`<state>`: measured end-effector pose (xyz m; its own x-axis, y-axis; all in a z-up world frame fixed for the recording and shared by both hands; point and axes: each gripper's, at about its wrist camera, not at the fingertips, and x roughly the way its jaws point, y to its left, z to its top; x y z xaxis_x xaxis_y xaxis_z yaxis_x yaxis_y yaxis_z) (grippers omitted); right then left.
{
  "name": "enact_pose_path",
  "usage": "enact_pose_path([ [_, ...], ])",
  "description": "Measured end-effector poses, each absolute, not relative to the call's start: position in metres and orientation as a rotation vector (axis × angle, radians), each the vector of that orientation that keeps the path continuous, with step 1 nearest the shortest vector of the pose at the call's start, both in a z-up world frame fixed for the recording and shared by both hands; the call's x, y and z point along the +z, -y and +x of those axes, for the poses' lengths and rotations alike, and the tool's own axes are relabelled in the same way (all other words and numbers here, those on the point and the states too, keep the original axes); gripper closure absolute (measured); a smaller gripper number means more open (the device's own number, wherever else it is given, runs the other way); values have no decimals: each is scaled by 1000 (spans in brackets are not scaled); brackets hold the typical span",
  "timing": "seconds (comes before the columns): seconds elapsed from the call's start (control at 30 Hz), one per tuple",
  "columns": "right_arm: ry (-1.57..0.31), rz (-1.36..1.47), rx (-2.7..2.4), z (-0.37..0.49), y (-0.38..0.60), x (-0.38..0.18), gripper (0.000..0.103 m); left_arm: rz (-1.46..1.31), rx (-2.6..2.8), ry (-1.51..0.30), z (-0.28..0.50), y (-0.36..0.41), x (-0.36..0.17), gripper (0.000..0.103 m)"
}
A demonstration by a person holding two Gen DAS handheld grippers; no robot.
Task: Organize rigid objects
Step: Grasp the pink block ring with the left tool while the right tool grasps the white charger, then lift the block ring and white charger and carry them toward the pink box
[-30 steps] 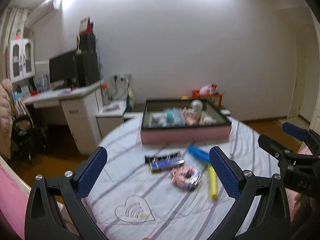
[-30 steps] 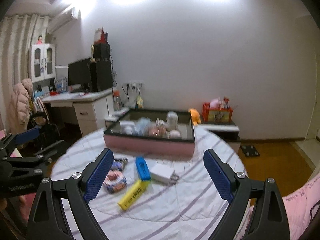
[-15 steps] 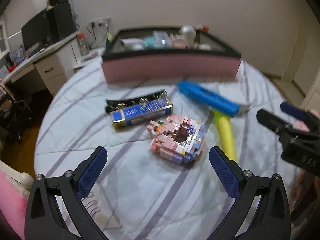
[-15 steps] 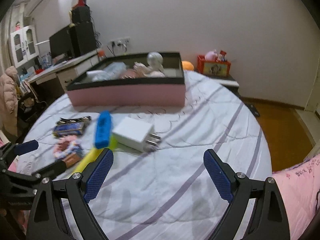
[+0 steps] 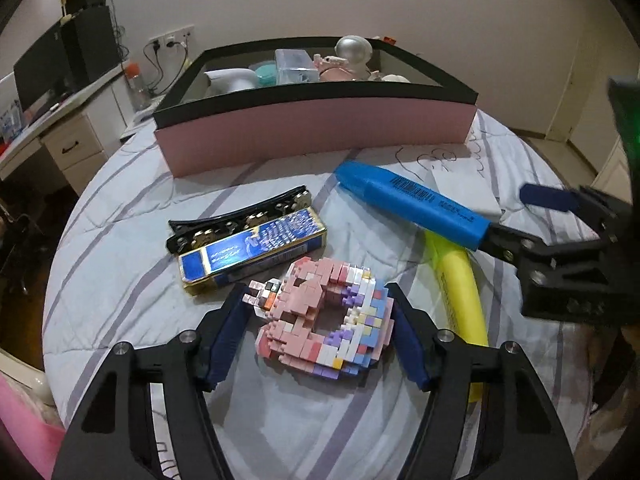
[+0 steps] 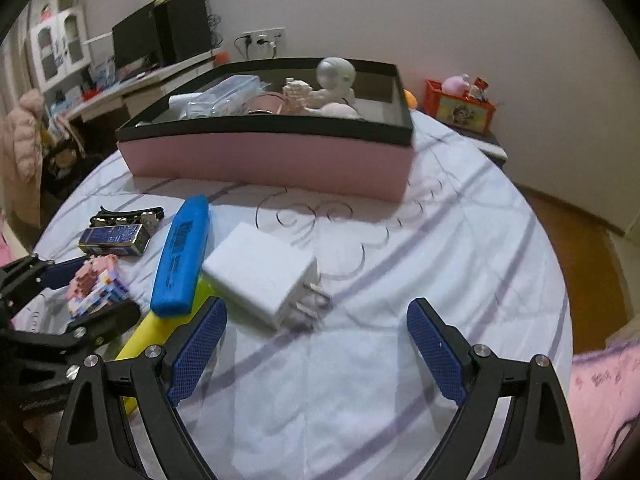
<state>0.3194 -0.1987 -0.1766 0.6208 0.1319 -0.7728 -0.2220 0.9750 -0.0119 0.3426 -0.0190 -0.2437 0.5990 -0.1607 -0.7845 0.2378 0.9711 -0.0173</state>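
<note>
L tool (image 5: 320, 336) straddles the pink brick donut (image 5: 326, 320); pads sit right at both its sides, look closed on it, donut flat on the tabletop (image 5: 120, 272) w/ striped cloth. From donut: blue-gold pack (image 5: 252, 250) at 11 o'clock, nearly touching; black hair clip (image 5: 240, 218) just behind the pack, touching it. Blue marker (image 5: 412, 204) at 1 o'clock, lying across the yellow marker (image 5: 460, 296), which runs along the donut's 3 o'clock side, near R pad of L tool. White charger (image 5: 464, 192) behind blue marker, partly hidden by it. Pink box w/ black rim (image 5: 320, 136) at 12 o'clock, far side of tabletop, already holds several items incl. white figurine (image 5: 352, 50) and clear case (image 5: 294, 66).

R tool (image 6: 316, 340) wide open, empty, hovering over bare cloth; white charger (image 6: 260, 276) just ahead at 11 o'clock from it, prongs toward the tool, not between the pads. Blue marker (image 6: 184, 256) touches the charger's 9 o'clock side, yellow marker (image 6: 160, 332) under it, next to tool's L pad. L tool (image 6: 96, 292) seen at 9 o'clock w/ donut (image 6: 96, 284) between its fingers. Pack (image 6: 114, 236) and clip (image 6: 128, 216) beyond. Pink box (image 6: 264, 160) at 12 o'clock. Bkgd: desk w/ monitor (image 6: 136, 36), red crate of toys (image 6: 460, 106) past the tabletop, pink bedding (image 6: 600, 400) at 4 o'clock.
</note>
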Motion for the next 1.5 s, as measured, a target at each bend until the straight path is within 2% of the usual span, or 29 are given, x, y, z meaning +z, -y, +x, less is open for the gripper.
enact_pose_path([
  [0.3, -908, -206, 268, 347, 179, -181, 11, 60, -204, -899, 333, 2, -243, 35],
  [0.33, -904, -205, 279, 346, 178, -181, 15, 57, -201, -900, 333, 1, -243, 35],
  [0.4, -900, -192, 305, 346, 178, -180, 34, 51, -197, -898, 331, -2, -243, 35],
  [0.43, -890, -191, 306, 344, 178, -179, 54, 51, -196, -899, 331, -3, -243, 35],
  [0.47, -879, -198, 291, 341, 178, -177, 60, 50, -191, -898, 330, -3, -243, 35],
  [0.7, -859, -126, 260, 315, 192, -173, 61, 33, -191, -880, 324, -5, -239, 35],
  [0.93, -697, -37, 226, 271, 196, -146, 61, -55, -174, -789, 312, -15, -218, 35],
  [1.23, -484, -34, 254, 229, 172, -90, 61, -93, -179, -572, 278, -11, -165, 35],
  [1.5, -391, -47, 271, 198, 157, -53, 61, -41, -142, -411, 245, -4, -114, 35],
])
